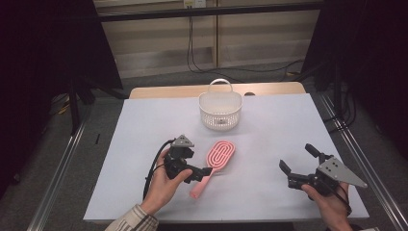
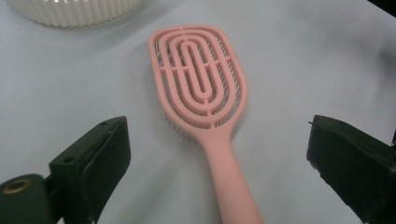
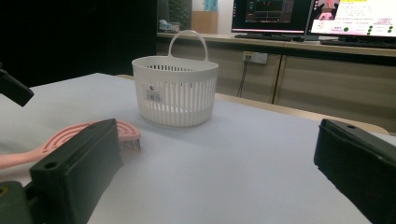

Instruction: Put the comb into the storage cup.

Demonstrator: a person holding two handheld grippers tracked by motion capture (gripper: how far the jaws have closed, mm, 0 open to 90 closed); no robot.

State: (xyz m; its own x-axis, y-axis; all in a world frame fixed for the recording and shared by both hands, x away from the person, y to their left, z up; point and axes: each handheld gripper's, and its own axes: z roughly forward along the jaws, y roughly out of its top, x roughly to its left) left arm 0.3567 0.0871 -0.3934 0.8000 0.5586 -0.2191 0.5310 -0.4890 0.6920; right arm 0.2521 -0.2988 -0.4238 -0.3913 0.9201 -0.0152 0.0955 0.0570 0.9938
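High view shows a pink plastic vented hairbrush (image 1: 215, 163) lying bristles-down on the pale grey table cover (image 1: 269, 130), a little left of the frame's centre, its oval head toward the top and its handle slanting down to the lower left. The left gripper (image 1: 204, 172) sits over that handle near the lower end, and in the left gripper view its two black jaws stand wide apart on either side of the hairbrush (image 2: 205, 98) with table showing between each pad and the handle, so nothing is gripped. The right gripper (image 1: 297, 159) hovers low at the lower right of the high view, well apart from the brush, jaws spread and empty.

Above the brush, near the upper middle, stands a white slatted plastic basket with a hoop handle (image 1: 220, 110); it looks empty from above.

I would judge the brush light and stiff, a hard moulded piece with a smooth, somewhat slippery surface. The open ribs of the head give little to pinch on, and the bristles underneath would yield. The straight handle is the sensible place to take hold, closer to the neck so the head does not droop or swing.

Right gripper view shows a small printed sticker on the basket (image 3: 175, 88), too small to read; the screens behind carry writing that is likewise illegible.
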